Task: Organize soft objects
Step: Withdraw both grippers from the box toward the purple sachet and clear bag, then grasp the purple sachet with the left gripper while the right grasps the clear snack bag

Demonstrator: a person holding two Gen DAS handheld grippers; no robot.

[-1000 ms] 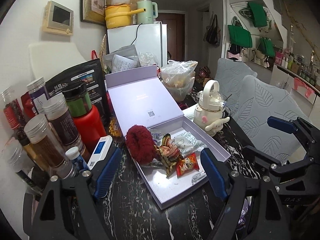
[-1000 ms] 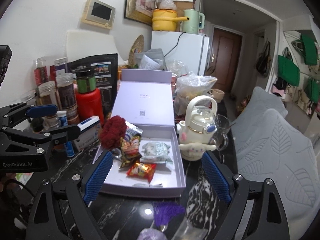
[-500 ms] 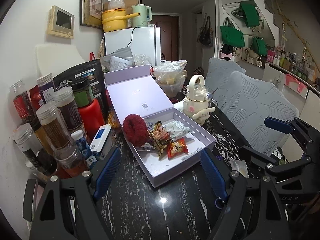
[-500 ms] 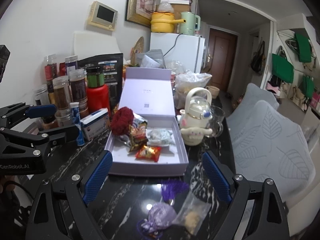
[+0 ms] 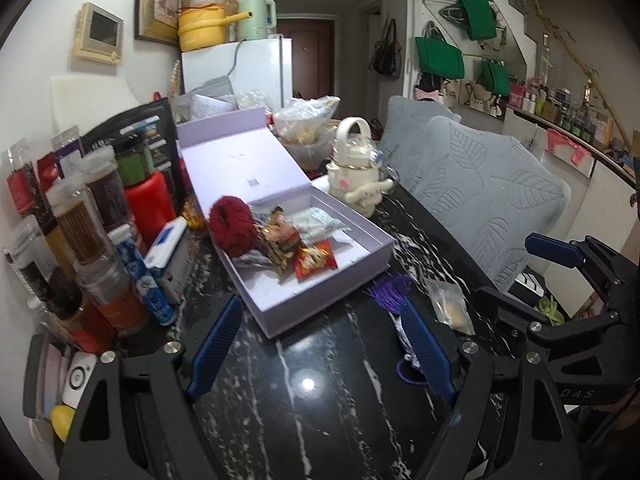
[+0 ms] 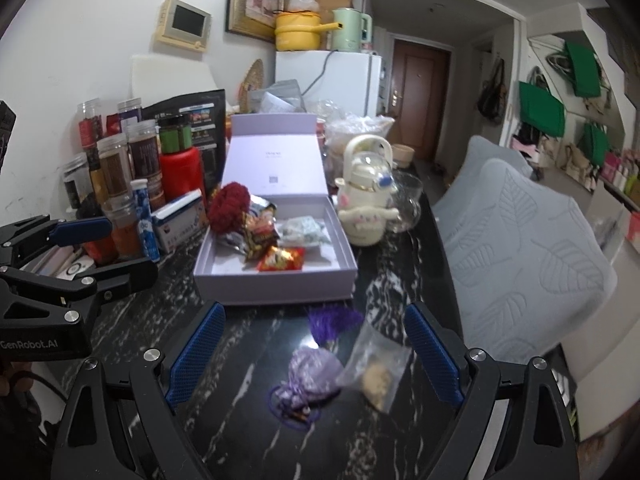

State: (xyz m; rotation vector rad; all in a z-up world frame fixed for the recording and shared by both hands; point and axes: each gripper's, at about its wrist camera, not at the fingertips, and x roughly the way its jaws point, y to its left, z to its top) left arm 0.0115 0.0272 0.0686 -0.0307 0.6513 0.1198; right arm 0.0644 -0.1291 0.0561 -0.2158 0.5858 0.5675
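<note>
Right wrist view: we see the black marble-veined tabletop (image 6: 248, 364) running ahead of us, crowded along its left edge.
Right gripper (image 6: 312, 354): our blue-padded jaws stand wide apart with nothing pressed between them; they hang above the table.
Lavender drawstring sachet with a purple tassel (image 6: 314, 368): it lies on the bare tabletop between our right jaws, short of the box, tassel pointing toward the box.
Small clear plastic bag with beige contents (image 6: 376, 364): it lies just beside the sachet on its right, touching or overlapping it; we cannot tell which.
Pale lilac cardboard box with its hinged lid raised (image 6: 276, 280): it sits past the sachet, near the middle of the table.
Fluffy dark red scrunchie (image 6: 229, 208): it rests in the box's far left corner, leaning on the wall.
Crinkly snack packets, one red (image 6: 282, 259): they lie in the box next to the scrunchie.
Cream cartoon-dog kettle (image 6: 366, 196): it stands upright just right of the box.
Left gripper (image 5: 320, 350): our left jaws are also spread and empty, over the table at the box's near corner; in the left wrist view the tassel shows just beside the right finger (image 5: 426, 350).
Clear spice jars with grey lids (image 5: 86, 220): they crowd the table's left side by the wall.
</note>
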